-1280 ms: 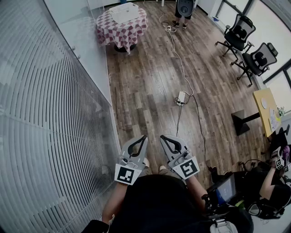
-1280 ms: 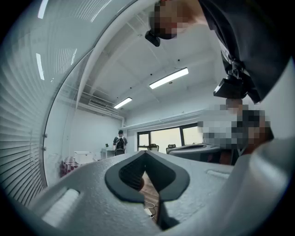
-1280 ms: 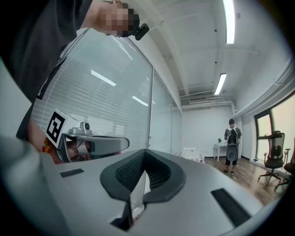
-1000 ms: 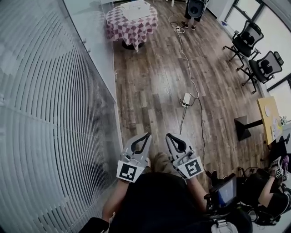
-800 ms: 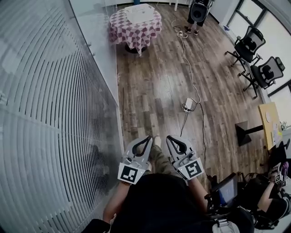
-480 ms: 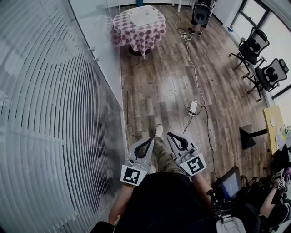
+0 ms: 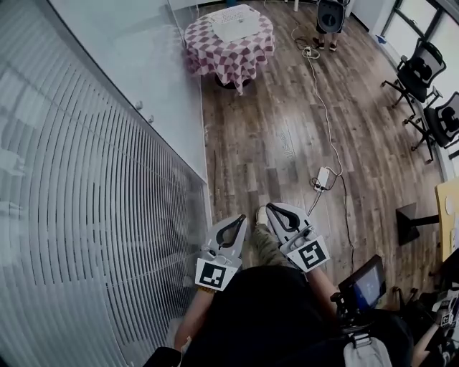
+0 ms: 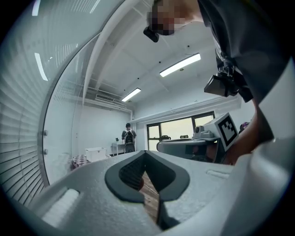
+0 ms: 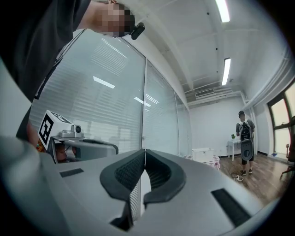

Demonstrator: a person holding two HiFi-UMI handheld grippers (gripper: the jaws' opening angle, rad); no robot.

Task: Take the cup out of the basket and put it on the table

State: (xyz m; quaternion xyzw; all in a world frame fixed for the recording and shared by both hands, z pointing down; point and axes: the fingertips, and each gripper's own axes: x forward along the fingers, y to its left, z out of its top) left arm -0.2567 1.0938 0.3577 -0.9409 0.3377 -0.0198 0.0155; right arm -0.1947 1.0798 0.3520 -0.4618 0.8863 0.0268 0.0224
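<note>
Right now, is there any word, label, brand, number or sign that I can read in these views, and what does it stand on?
No readable words or numbers in any view.
Left marker cube, on the left tongs: a black-and-white square pattern, no letters.
Right marker cube, on the right tongs: the same kind of pattern.
Screen at the head view's lower right: too small to read.

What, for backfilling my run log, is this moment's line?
left gripper: shut, empty | right gripper: shut, empty | white basket: on checkered table, far ahead

Left tool (image 7: pixel 242 217), right tool (image 7: pixel 270 207): grey shells, black pads (image 9: pixel 124 174), black-white marker cubes (image 7: pixel 215 274); dark top (image 7: pixel 251 315)
</note>
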